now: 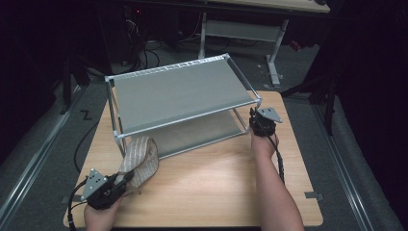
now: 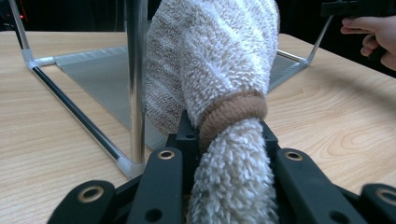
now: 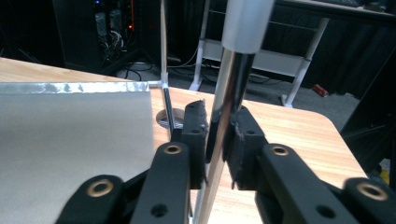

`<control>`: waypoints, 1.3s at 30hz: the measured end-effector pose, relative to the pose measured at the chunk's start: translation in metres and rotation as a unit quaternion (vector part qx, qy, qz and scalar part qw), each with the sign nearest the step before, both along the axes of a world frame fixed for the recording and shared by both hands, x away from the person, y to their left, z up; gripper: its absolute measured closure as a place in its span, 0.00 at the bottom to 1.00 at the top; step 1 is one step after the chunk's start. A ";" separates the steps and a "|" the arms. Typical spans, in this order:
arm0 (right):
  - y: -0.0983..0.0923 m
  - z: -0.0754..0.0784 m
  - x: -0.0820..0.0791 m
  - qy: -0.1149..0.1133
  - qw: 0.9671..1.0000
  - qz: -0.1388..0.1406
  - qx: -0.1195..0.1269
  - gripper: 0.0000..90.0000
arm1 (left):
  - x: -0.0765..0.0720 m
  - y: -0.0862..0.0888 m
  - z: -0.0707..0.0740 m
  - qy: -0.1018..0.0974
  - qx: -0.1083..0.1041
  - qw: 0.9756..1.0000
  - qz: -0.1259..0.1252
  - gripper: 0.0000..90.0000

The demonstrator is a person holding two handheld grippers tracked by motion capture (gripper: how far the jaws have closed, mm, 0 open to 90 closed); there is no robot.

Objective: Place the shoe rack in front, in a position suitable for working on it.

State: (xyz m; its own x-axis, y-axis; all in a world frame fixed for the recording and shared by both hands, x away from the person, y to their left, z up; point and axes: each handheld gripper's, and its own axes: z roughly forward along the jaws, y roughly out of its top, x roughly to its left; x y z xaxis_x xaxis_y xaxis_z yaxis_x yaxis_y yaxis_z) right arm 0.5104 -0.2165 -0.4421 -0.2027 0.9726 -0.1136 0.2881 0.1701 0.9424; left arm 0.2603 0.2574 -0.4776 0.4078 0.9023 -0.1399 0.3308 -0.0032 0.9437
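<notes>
Fuzzy slipper (image 1: 139, 161): cream terry with tan band, at near-left corner post of rack, toe end leaning against post, heel end toward worktop's near-left corner. Left gripper view: slipper (image 2: 219, 93) upright beside chrome post (image 2: 136, 79), tan band (image 2: 233, 112) just above jaw tips.

Left hand-held gripper (image 1: 126, 179): clamped on heel end of slipper, pile bulging between both jaws (image 2: 229, 140). Grey three-cornered plate on top, cable trailing toward near edge of worktop.

Rack (image 1: 183, 91): 2 grey fabric tiers in silver tube frame, standing on far half of worktop, long side facing person.

Right hand-held gripper (image 1: 253, 119): at near-right post of rack, just below upper tier's corner. Right gripper view: jaws (image 3: 215, 135) closed tight on chrome post (image 3: 229, 102), pads touching tube on both sides; white corner sleeve above; upper tier fabric (image 3: 74, 135) to left of post.

Worktop (image 1: 211, 192): light wood; near half, between rack and person, bare apart from slipper and forearms.

Beyond rack: dark floor, white-legged table frame, cables.
</notes>
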 end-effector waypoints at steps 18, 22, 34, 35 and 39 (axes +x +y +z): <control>-0.031 -0.005 -0.097 -0.024 0.999 0.031 0.012 0.89 | 0.023 0.018 -0.001 0.005 0.019 1.000 0.021 0.81; -0.046 -0.009 -0.132 -0.036 0.999 0.028 0.020 0.89 | 0.036 0.016 -0.002 0.013 0.018 1.000 0.009 0.82; -0.042 -0.012 -0.183 -0.049 0.997 0.054 0.021 0.89 | 0.088 0.027 0.005 0.024 0.040 0.999 0.016 0.82; -0.042 -0.012 -0.183 -0.049 0.997 0.054 0.021 0.89 | 0.088 0.027 0.005 0.024 0.040 0.999 0.016 0.82; -0.041 -0.013 -0.185 -0.052 0.996 0.059 0.042 0.89 | 0.076 0.025 0.008 0.017 0.027 0.999 0.013 0.82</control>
State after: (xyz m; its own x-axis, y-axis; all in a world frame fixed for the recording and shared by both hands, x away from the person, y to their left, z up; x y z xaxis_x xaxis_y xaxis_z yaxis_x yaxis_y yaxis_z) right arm 0.3249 -0.2579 -0.4550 -0.3074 0.9497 -0.0597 0.1711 0.1169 0.9783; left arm 0.3361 0.2823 -0.4699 0.3797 0.9193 -0.1033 0.3632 -0.0455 0.9306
